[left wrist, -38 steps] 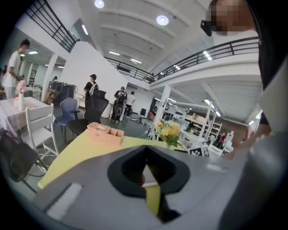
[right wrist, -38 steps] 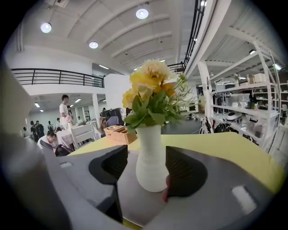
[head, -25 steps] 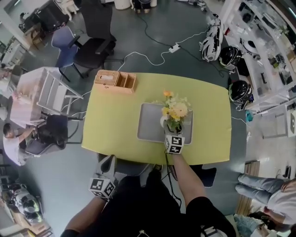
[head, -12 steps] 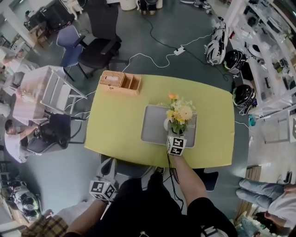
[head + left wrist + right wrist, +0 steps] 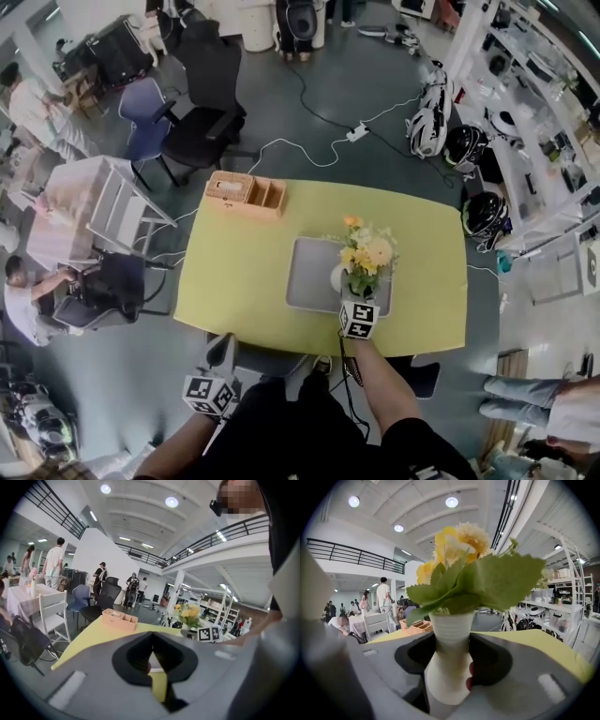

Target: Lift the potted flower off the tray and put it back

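Nearest the person, the left tool [image 5: 221, 349] hangs off the near edge of the yellow-green table [image 5: 234, 272], clenched on nothing. Its own view shows the dark pads meeting at the tips, with only table surface behind them.

Further in, the right tool [image 5: 351, 295] is clamped on the white ribbed vase of yellow flowers and green leaves [image 5: 449, 658]. The pads press on either side where the neck widens into the rounded body. The vase is upright over the near right part of the flat grey tray [image 5: 305, 272]. No view shows whether its base has cleared the tray.

The vase looks like glazed ceramic, so it is probably stiff, slick and breakable. The wide bouquet likely makes it top-heavy. The waist just under the ribbing seems the right place to grip it, because the swell below stops it sliding down.

The head view shows where the vase sits over the tray but not the contact. The right gripper view shows the pads on the vase and hides the tray. The left gripper view shows the bouquet from the side.

At the far left edge of the table sits a tan wooden compartment box [image 5: 246, 194].
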The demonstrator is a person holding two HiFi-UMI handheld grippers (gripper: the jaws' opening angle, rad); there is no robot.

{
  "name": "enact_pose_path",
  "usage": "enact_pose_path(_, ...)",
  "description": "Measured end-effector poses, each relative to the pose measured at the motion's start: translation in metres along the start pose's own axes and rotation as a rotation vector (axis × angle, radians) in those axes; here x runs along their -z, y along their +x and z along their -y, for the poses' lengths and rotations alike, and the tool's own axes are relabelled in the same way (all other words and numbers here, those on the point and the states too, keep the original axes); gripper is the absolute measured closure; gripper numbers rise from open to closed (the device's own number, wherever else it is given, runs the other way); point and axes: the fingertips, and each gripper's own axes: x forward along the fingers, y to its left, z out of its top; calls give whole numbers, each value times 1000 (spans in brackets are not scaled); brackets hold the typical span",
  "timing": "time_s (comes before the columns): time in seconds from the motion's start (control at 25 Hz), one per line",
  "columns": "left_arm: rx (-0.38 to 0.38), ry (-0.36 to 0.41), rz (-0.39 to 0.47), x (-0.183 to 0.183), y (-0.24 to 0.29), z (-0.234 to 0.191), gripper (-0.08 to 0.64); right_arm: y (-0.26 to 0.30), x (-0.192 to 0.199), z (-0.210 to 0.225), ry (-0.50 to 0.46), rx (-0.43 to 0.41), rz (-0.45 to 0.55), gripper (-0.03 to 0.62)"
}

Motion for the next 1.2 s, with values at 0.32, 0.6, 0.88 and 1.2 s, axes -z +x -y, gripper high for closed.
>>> enact_pose_path(0.32,98,-6,34,-22,11,14,552,-72,-66,-18,-32,-28,81,365)
enact_pose_path(0.6,208,-5,62,-41,25,35,552,-129,-112,-40,-43,-58,149,365)
enact_pose_path(0.88,275,16,110,-67,31,59,552,-178,-138,-45,-73,-55,148,365)
enact_pose_path(1.2,346,45,137,-78,34,76,552,-218,-148,-55,-66,-20,127,365)
